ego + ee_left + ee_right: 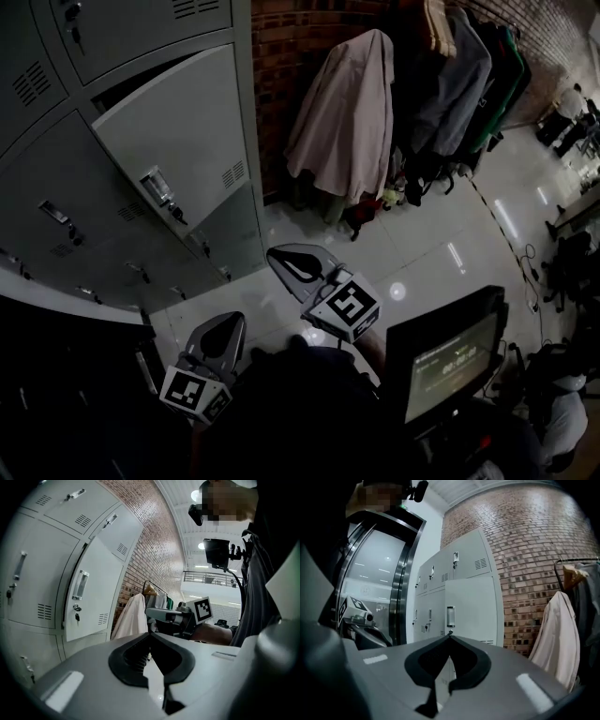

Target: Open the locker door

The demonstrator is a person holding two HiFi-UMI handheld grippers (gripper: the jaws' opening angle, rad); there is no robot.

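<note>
The grey locker door (pixel 178 150) stands slightly ajar from the bank of lockers, its top edge swung out. A recessed handle (pixel 156 184) sits on it, with a key below. My right gripper (pixel 286 260) hovers in front of the lockers, apart from the door, jaws closed on nothing. My left gripper (pixel 225 328) hangs lower and nearer me, also shut and empty. In the left gripper view the ajar door (pixel 93 597), its handle (pixel 80 585) and the key (pixel 77 616) lie ahead to the left of the left gripper (pixel 150 633). The right gripper (pixel 449 635) faces the door (pixel 473 606) and handle (pixel 450 616).
A brick wall (pixel 281 37) adjoins the lockers. A clothes rack holds a beige coat (pixel 347 112) and darker jackets (pixel 459 75) to the right. A lit screen (pixel 450 361) sits near my body. The tiled floor (pixel 422 253) is glossy. Other lockers (pixel 56 225) are closed.
</note>
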